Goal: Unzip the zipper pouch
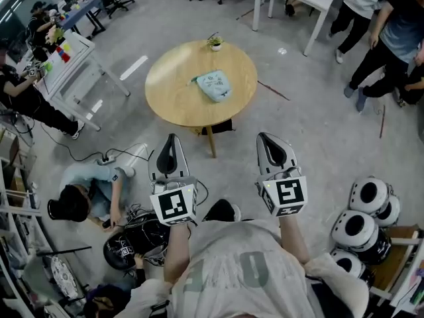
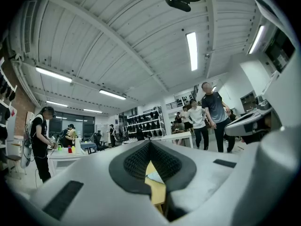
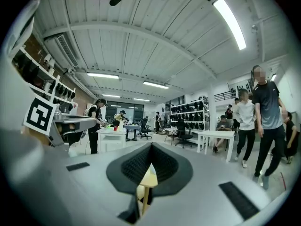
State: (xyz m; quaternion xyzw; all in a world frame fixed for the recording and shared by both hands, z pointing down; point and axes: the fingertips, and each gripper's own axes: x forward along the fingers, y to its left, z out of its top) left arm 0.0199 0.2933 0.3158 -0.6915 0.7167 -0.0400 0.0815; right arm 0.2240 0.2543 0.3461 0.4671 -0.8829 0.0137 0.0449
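- Left gripper [image 1: 172,140]: held out in front of the person's chest, short of the table's near edge. Its jaws are closed together with nothing between the pads.
- Zipper pouch [image 1: 214,85]: lies flat on the round wooden table [image 1: 175,95], slightly right of the tabletop's centre. It is well apart from both grippers, beyond their fingertips, and sits between the lines of the two grippers. Neither gripper touches it. In the left gripper view a pale sliver of it shows through the slot below the closed pads.
- Right gripper [image 1: 266,138]: level with the left one and beside it, also short of the table. Its jaws are pressed together and hold nothing.
- Count: one pouch, one round table, two grippers, and one small potted plant [image 1: 214,43] at the table's far edge, near the pouch but apart from it.
- Count, right margin: four white helmets [image 1: 368,195] on the floor.
- Pouch appearance: pale teal, soft, roughly rectangular with rounded corners, lying at a slant. A small dark tab projects at its left end. The zipper's state is too small to tell.
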